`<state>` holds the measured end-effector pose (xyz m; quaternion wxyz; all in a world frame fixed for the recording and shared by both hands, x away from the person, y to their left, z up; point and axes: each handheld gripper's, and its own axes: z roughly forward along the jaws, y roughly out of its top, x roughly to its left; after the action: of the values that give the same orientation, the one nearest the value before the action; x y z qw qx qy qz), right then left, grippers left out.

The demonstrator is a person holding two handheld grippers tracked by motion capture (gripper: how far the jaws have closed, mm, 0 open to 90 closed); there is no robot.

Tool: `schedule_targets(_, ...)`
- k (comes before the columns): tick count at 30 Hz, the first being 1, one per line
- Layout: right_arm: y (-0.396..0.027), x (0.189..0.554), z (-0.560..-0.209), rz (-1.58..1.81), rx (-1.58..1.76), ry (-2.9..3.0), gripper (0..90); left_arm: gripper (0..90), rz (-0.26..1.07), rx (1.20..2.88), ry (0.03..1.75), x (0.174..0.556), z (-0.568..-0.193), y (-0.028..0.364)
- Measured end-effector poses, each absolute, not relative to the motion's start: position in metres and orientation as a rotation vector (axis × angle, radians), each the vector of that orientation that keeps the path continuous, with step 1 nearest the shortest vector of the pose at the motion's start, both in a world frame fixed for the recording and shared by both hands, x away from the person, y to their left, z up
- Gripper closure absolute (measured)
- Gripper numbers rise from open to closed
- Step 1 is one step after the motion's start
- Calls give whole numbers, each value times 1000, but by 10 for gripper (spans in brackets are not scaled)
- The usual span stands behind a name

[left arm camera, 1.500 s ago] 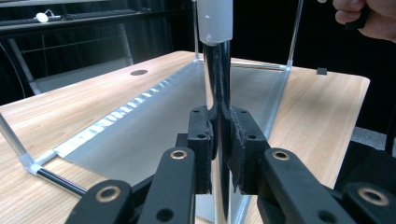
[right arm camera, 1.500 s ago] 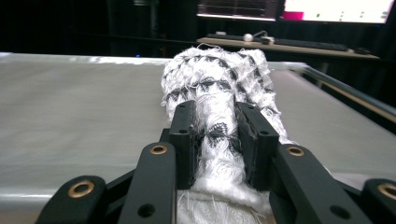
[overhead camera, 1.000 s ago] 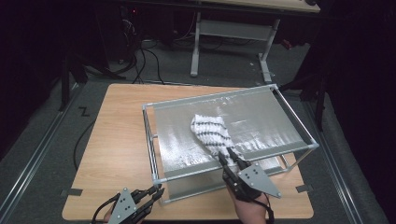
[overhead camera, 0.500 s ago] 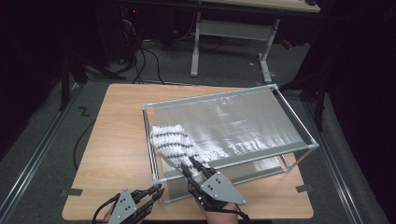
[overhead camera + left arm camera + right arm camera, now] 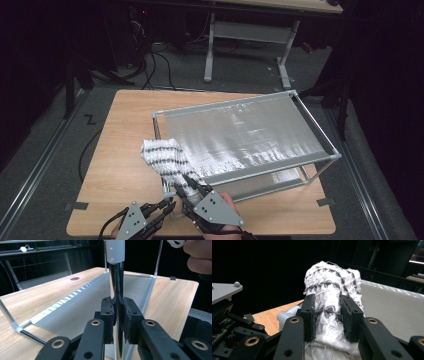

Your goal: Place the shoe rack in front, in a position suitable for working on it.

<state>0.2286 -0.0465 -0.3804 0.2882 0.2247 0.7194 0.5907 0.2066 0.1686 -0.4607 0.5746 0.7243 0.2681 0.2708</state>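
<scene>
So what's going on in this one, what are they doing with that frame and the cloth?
A person works two hand-held grippers at a wooden table. The left gripper is shut on a corner post of a metal frame with a silvery sheet stretched across it. The right gripper pinches a white, dark-striped cloth; its jaws have just been opening a little with the cloth between them. The cloth hangs over the frame's near left corner, partly above the tabletop.

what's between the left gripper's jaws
A shiny upright post of the rack frame, clamped between the left gripper pads, seen in the left gripper view.
</scene>
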Motion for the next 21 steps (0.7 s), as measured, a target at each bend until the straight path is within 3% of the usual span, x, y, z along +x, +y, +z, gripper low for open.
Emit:
schedule_targets(10,-58,234,-380,1529,651,1887,676,799,632,1696,632,206,-461,168)
schedule_targets(21,-104,252,-381,1420,770,1781,680,799,633,1696,633,207,-461,168)
